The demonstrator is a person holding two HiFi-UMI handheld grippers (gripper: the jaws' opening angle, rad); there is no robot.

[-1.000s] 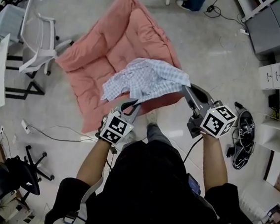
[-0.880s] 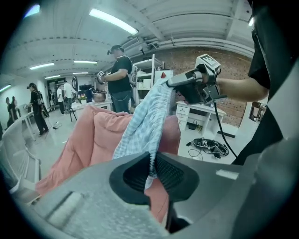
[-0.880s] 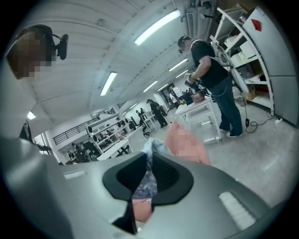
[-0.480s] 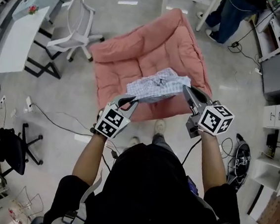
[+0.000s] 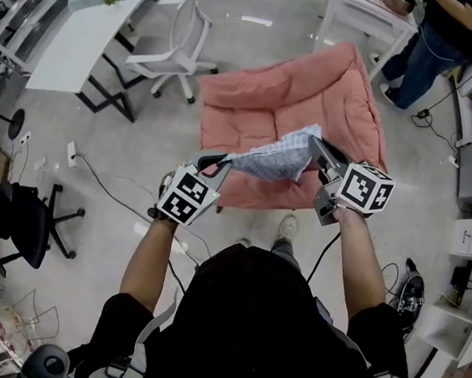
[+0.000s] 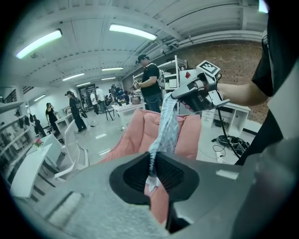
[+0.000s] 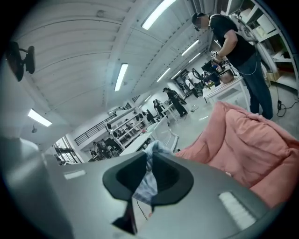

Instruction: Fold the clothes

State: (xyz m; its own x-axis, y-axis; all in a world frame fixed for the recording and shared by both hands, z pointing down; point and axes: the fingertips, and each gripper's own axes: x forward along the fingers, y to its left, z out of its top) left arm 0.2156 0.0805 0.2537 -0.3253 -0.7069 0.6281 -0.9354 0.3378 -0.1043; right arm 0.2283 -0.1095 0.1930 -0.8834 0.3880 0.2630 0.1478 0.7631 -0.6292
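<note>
White counter (image 5: 80, 37) is standing at the far left of the head view. A black office chair (image 5: 15, 219) is sitting on the grey floor (image 5: 120, 172) below it. A white chair (image 5: 180, 40) is standing just beside the counter.

Next, the left tongs (image 5: 216, 163) are pinching 1 edge of the blue and white checked shirt (image 5: 277, 156). In the left gripper view, the 2 jaws of these tongs (image 6: 152, 163) are squeezing nearly together on a thin fold of the shirt (image 6: 167, 123). The cloth is running up and away to the right tongs (image 6: 176, 95).

The shirt is hanging in the air, pulled out between the 2 tongs. It is not touching the big pink cushion (image 5: 296, 98), which is lying on the floor under and behind it.

The right tongs (image 5: 314, 146) are gripping the other edge of the shirt. In the right gripper view, their jaws (image 7: 148, 172) are also nearly together, and a bunch of blue cloth (image 7: 145, 184) is sticking out between them. The pink cushion (image 7: 252, 144) is showing at the right of that view.

At the far right of the head view, a person (image 5: 436, 37) in a dark top and blue trousers is standing well apart from the cushion.
</note>
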